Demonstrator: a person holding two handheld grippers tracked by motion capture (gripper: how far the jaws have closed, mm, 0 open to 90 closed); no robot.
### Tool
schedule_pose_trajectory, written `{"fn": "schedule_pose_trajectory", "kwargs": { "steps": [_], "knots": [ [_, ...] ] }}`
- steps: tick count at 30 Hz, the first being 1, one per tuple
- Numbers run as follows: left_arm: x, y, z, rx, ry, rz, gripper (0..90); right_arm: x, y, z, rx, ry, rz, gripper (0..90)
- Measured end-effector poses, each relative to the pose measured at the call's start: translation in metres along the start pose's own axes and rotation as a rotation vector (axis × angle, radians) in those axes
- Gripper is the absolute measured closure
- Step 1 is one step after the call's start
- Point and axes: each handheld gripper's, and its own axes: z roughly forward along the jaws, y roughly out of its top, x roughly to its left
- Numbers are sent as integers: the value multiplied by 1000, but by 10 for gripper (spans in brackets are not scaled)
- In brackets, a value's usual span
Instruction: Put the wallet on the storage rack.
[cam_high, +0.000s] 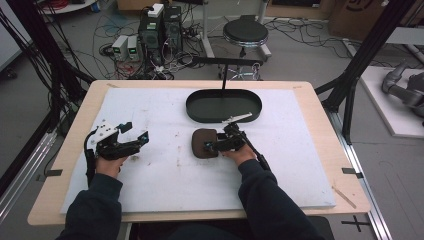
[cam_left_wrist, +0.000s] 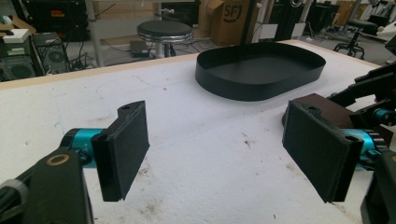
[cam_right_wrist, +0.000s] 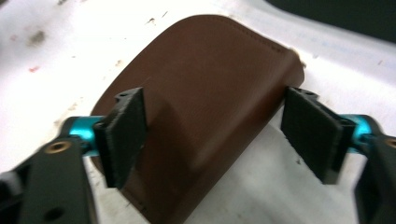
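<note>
The right claw (cam_right_wrist: 212, 135) stands wide open around the brown pouch (cam_right_wrist: 205, 102), near the black tray (cam_high: 223, 106). The left claw (cam_left_wrist: 215, 154) gapes over bare tabletop (cam_high: 165, 170).

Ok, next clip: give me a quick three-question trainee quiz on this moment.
1. True or false: the brown leather pouch lies inside the black oval tray.
2. Which gripper has the pouch between its open jaws: A) left gripper B) right gripper?
3. What surface does the pouch rest on?

Key:
1. False; it lies on the mat just in front of the tray.
2. B; the pads do not look pressed on it.
3. The white foam mat covering the wooden table.
</note>
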Motion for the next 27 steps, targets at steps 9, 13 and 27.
{"fn": "schedule_pose_trajectory", "kwargs": {
  "steps": [9,13,27],
  "knots": [
    [0,0,-1,-3,2,-5,226,-5,2,-11,-11,98,41,709],
    [0,0,0,1,2,-1,226,0,5,-23,-30,83,-22,774],
    [0,1,-1,-4,4,2,226,-13,7,-68,-56,-73,-87,807]
  ]
}}
